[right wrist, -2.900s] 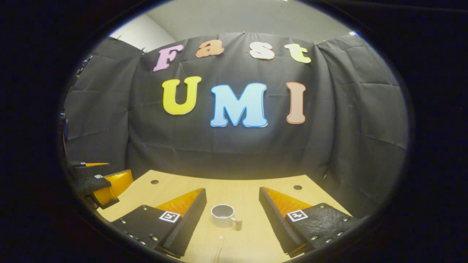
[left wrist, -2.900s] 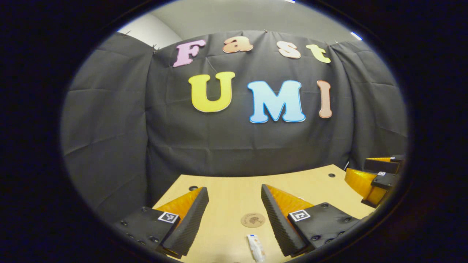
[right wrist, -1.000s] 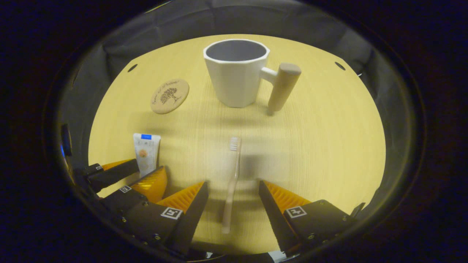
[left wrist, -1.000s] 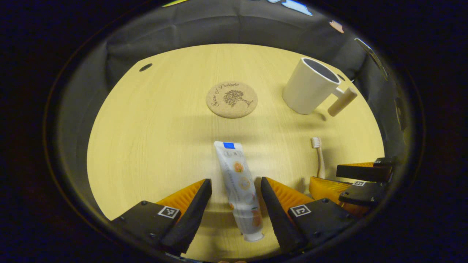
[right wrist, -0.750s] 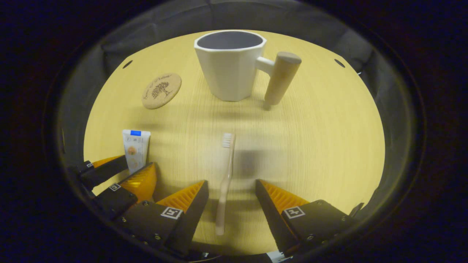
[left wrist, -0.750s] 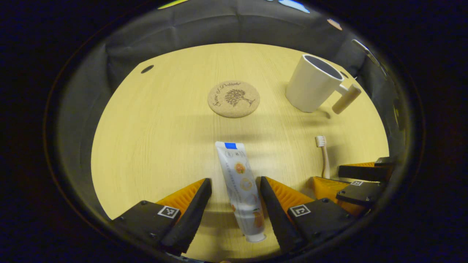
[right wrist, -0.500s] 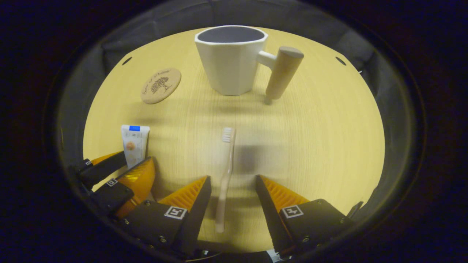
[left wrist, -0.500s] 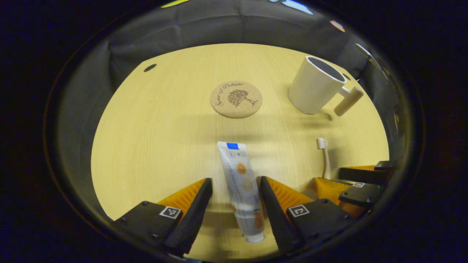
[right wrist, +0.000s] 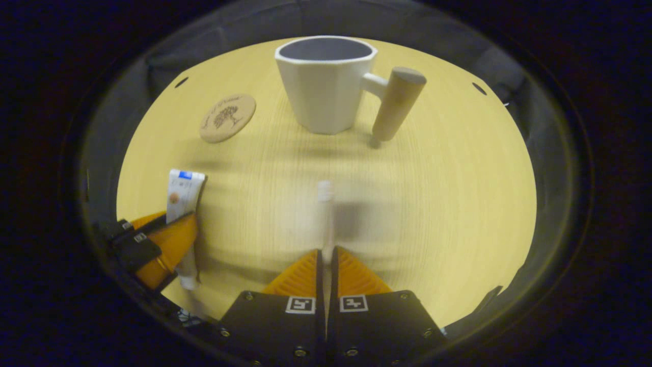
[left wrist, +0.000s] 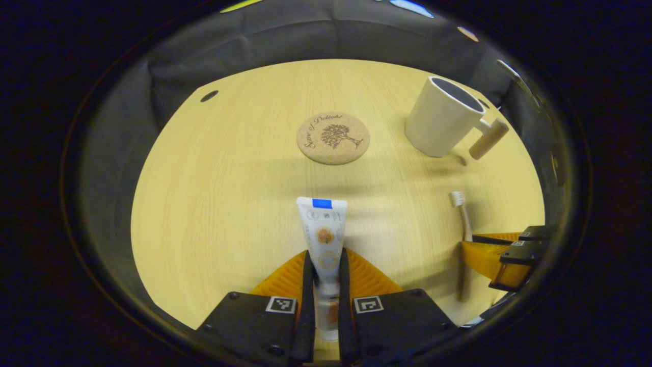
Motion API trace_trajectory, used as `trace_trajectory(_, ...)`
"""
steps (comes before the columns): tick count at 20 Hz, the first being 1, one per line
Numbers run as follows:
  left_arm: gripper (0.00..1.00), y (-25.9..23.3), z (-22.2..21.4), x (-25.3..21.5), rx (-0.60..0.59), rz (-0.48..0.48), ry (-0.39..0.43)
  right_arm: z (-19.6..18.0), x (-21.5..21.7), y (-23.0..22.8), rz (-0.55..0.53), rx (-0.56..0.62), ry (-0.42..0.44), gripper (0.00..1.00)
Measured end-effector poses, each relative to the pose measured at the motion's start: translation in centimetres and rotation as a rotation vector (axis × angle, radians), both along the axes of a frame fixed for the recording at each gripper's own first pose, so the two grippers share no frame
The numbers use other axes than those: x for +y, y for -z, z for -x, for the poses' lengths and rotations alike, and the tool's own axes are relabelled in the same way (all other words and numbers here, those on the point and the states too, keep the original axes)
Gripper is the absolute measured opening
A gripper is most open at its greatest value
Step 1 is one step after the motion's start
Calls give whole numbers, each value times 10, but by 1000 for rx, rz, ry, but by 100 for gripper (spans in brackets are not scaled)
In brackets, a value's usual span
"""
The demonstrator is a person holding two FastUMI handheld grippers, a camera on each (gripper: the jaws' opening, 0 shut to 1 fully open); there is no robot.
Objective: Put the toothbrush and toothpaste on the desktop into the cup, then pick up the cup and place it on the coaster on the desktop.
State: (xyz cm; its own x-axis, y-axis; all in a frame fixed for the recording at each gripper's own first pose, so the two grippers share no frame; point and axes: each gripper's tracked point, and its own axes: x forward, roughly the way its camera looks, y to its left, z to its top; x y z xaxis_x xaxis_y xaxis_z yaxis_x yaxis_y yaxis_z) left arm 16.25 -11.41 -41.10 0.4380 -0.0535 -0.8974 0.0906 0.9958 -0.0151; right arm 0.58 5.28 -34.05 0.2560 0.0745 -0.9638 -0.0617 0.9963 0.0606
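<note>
Both fingers of the left gripper (left wrist: 324, 265) press on the lower half of the toothpaste (left wrist: 323, 232), whose flat crimped end with its blue patch points toward the far edge of the desktop (left wrist: 214, 183). In the left gripper view the tube's cap end sits down between the fingers. Fingers of the right gripper (right wrist: 324, 265) are nearly together, clamped on the handle of the toothbrush (right wrist: 325, 209), whose bristle head points toward the cup (right wrist: 326, 84); the brush is blurred in the right gripper view, while the left gripper view gives it sharply, near the desktop's right edge.

Upright near the far edge, the white cup has its wooden peg handle out to the right. A round cork coaster (left wrist: 333, 138) lies left of it, apart from it. From the side, the right gripper view shows the tube's cap end hanging below the left gripper, toward the desktop's near-left corner.
</note>
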Motion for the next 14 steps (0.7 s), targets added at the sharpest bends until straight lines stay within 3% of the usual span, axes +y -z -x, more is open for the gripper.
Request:
trace_trajectory(1,27,0,0,2,-10,3,-3,2,-2,-1,-6,-2,-6,4)
trace_trajectory(2,16,-1,4,2,3,6,-10,3,-2,-4,-14,-4,-1,3)
trace_trajectory(14,15,-12,5,10,-35,29,-1,9,-4,-27,-106,-62,28,3)
